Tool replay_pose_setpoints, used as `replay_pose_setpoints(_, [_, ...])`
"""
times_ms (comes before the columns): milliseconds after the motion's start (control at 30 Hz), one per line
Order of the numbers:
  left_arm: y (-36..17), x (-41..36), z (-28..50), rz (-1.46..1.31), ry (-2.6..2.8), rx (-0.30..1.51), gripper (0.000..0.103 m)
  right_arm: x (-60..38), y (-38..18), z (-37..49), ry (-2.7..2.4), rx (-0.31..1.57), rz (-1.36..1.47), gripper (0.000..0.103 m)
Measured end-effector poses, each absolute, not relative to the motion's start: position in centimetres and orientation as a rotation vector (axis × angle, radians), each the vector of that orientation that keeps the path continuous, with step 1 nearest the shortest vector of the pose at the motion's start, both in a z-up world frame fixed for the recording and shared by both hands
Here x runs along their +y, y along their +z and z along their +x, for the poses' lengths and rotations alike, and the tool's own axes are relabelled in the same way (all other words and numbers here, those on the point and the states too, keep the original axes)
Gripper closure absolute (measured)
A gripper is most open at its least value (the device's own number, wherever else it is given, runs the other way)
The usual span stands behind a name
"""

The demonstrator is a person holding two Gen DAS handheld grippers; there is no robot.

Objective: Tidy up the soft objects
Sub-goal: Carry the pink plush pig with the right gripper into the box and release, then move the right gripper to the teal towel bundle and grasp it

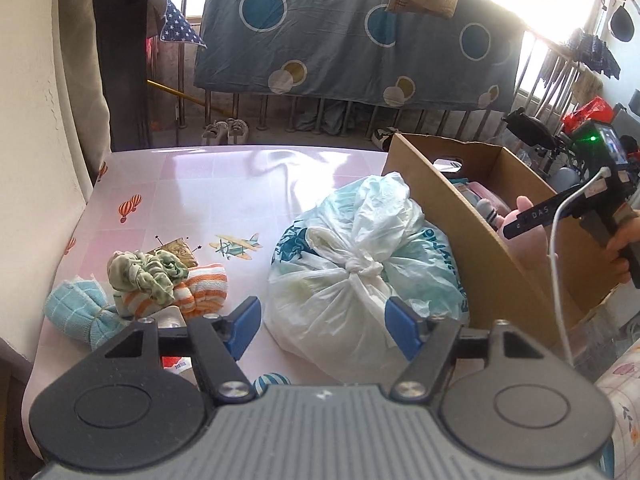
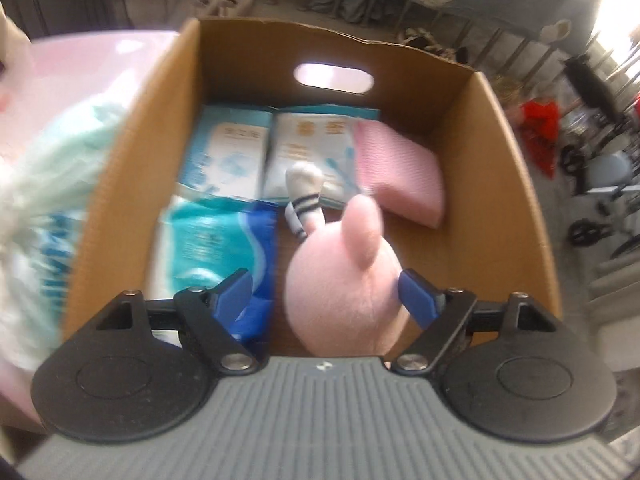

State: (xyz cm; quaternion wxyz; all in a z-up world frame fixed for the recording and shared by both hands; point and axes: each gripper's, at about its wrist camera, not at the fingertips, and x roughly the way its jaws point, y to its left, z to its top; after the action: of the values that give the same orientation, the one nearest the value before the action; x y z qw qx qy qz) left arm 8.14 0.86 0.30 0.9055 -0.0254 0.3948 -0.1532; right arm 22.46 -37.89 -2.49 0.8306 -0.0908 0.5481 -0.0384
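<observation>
Spotted blue sheet [image 1: 352, 40] on railing, shoes [image 1: 226, 130] below.

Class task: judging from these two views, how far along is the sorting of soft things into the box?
Done: tissue packs, pink sponge and pink plush lie in the cardboard box. In hand: nothing; both grippers open. Left: tied plastic bag, striped towel and green scrunchie on the table.

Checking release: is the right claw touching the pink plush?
Cannot tell. Right wrist view: right claw open around pink plush; blur hides any gap at the right pad.
</observation>
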Motion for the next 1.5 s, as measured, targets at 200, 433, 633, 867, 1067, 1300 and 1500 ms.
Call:
replay_pose_setpoints(200, [0.2,1.6,7.1,-0.053,-0.317,0.802,0.033,-39.5,-0.4,21.9,-0.046,1.127,0.078,0.022])
replay_pose_setpoints(433, [0.1,3.2,5.9,-0.073,-0.297,0.802,0.033,-43.2,-3.8,20.9,-0.105,1.181,0.297,0.02])
replay_pose_setpoints(633, [0.0,3.7,5.8,-0.092,-0.284,0.807,0.033,-44.4,-4.4,19.8,-0.132,1.129,0.292,0.057])
replay_pose_setpoints(867, [-0.1,3.1,5.6,-0.092,-0.288,0.806,0.033,-45.9,-4.5,19.9,-0.147,1.095,0.327,0.085])
replay_pose_setpoints(1067, [-0.4,3.0,5.7,-0.093,-0.28,0.821,0.033,-45.4,-4.3,20.0,-0.157,1.053,0.296,0.093])
replay_pose_setpoints(1300, [-0.7,3.1,6.0,-0.09,-0.263,0.832,0.033,-45.2,-3.5,21.3,-0.182,0.996,0.247,0.093])
replay_pose_setpoints(1500, [-1.0,2.8,6.2,-0.081,-0.253,0.845,0.033,-44.9,-4.2,23.8,-0.236,0.979,0.246,0.089])
